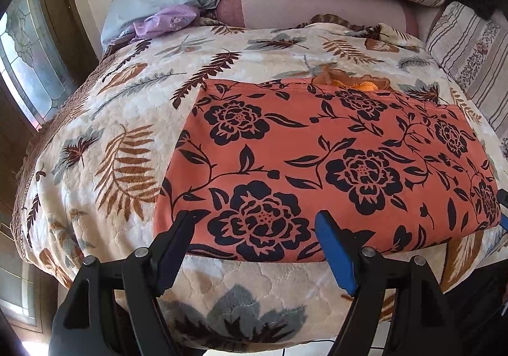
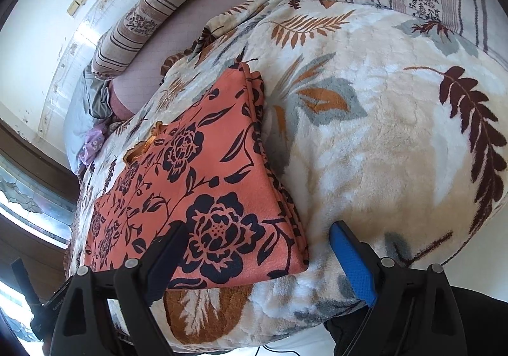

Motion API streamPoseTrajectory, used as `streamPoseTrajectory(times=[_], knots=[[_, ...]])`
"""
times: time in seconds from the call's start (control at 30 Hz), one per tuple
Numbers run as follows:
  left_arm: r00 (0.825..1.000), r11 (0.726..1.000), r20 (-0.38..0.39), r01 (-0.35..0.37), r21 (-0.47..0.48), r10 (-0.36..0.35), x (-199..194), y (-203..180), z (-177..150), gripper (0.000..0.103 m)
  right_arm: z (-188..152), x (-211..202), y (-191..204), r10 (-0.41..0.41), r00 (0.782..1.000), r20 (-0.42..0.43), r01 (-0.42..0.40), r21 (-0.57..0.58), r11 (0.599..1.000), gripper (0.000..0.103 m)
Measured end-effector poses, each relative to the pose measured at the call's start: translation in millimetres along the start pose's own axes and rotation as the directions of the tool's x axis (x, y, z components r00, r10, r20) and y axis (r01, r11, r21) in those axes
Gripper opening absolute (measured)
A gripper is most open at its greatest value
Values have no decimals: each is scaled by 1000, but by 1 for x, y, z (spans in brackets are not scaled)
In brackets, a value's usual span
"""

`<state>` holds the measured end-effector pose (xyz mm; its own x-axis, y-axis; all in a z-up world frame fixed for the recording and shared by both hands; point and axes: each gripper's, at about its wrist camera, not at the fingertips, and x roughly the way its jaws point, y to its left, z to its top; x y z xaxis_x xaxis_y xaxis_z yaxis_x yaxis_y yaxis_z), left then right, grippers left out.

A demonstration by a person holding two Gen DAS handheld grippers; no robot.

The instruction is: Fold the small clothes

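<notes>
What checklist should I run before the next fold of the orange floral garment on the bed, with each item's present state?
1. Left hand-held gripper open, nothing held: ok.
2. Right hand-held gripper open, nothing held: ok.
3. Orange floral garment lies flat on the leaf-print blanket: ok.
4. Garment's near edge lies between the left fingers: ok.
5. Garment's near right corner lies between the right fingers: ok.
6. Far edge tidy: not ok, an orange ruffled trim sticks out there.
</notes>
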<state>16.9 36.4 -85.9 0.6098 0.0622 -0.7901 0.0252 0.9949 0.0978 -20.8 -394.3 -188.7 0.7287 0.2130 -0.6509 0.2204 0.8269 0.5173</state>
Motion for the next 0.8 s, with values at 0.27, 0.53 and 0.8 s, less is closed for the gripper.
streamPoseTrajectory(times=[0.27, 0.53, 0.8], knots=[[1000, 1000, -10, -14, -4, 14, 7, 0, -6, 79, 1, -3, -5, 22, 1000, 5, -22, 18, 1000, 92], [1000, 1000, 22, -2, -3, 2, 2, -3, 3, 79, 2, -2, -6, 23, 1000, 3, -23, 23, 999, 92], [1000, 1000, 19, -2, -10, 3, 13, 1, -1, 79, 1, -1, -3, 6, 1000, 0, -6, 16, 1000, 92]])
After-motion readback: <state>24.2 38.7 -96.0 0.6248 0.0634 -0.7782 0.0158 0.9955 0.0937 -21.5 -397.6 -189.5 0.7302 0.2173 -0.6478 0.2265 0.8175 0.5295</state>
